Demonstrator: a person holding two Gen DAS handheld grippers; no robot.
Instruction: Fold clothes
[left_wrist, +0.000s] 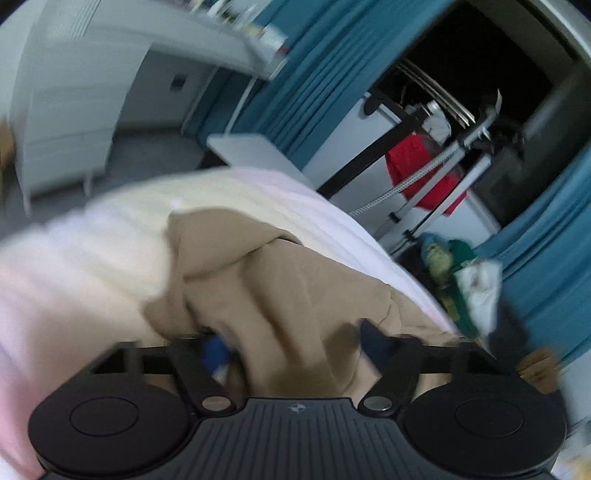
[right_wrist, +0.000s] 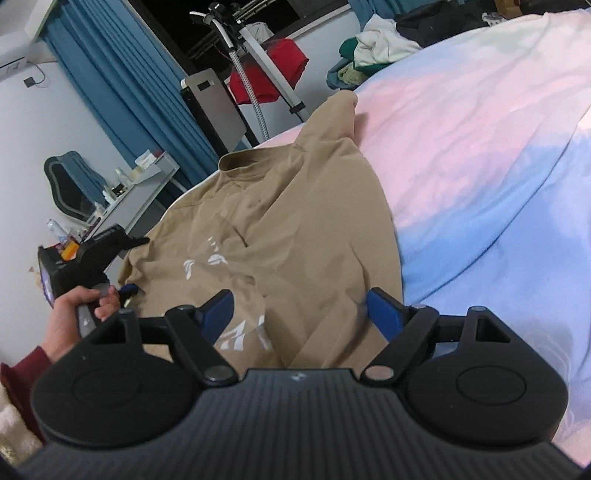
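Black ribbed tongs (right_wrist: 299, 308), blue fingertips (right_wrist: 384, 308); maroon sleeve (right_wrist: 22, 373), bare hand (right_wrist: 74, 314)

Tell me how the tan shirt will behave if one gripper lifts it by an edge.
The tan shirt already lies in soft folds on the bedspread, so it will probably droop and bunch rather than hold shape. It looks thin, likely light. A single-edge lift may leave the rest dragging.

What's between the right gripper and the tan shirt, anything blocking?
Nothing visible. The right gripper is open, its fingers spread right over the near edge of the tan shirt on the bed cover. The left gripper is off at the shirt's left edge, out of the way.
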